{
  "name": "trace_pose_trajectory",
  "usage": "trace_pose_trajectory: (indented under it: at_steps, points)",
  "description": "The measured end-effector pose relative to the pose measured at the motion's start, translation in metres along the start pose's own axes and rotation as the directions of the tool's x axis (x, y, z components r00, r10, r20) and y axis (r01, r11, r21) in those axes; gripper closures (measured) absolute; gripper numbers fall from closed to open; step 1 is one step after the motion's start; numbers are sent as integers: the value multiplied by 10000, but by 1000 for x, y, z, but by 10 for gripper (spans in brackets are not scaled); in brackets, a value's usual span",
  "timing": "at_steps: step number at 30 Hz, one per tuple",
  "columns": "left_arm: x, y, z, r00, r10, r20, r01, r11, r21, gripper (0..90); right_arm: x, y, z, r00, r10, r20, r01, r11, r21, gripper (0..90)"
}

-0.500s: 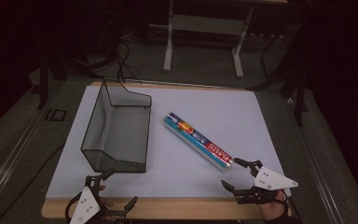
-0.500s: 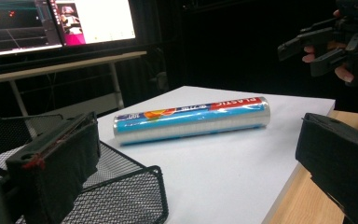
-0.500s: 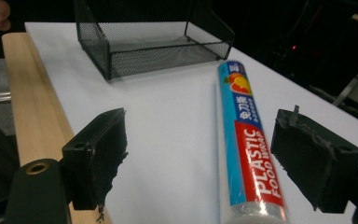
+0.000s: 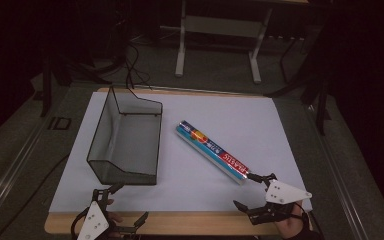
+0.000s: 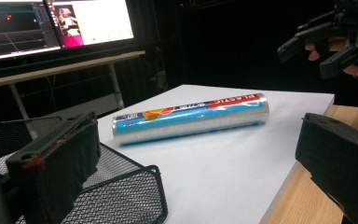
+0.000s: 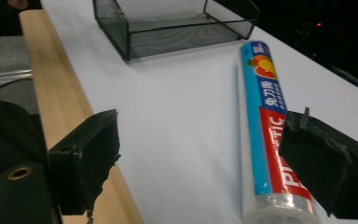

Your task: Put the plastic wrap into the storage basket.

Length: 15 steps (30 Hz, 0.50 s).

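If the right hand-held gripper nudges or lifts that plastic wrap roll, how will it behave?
The plastic wrap roll is a long round tube lying flat on the white sheet, so a sideways nudge would probably set it rolling. Its glossy wrapper looks slippery. The open right hand-held gripper is at one end; gripped there, the far end may well droop.

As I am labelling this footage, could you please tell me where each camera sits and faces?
High view: above the table's near edge, looking down; left tongs, right tongs.
Left gripper view: low, facing the roll; own black jaws.
Right gripper view: low, facing the mesh tray; own jaws.
All share roll and tray.
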<state>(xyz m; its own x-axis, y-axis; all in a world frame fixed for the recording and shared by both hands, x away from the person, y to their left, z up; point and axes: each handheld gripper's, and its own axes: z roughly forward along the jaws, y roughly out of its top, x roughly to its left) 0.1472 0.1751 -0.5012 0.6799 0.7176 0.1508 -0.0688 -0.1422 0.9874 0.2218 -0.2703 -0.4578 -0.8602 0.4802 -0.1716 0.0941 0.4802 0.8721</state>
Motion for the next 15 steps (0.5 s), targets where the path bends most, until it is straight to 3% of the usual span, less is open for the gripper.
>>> trace_pose_trajectory:
  at_steps: [6, 15]
  points:
    - [0, 0, 1, 9999, -16, 110, 16, 10000, -17, 5, -2, 16, 0, 10000, -7, -92, 8, 10000, 37, 123]
    - [-1, 1, 1, 9999, -40, 166, 42, 9999, -121, 5, -16, 46, 5, 9988, -425, 235, 427, 9991, -63, 129]
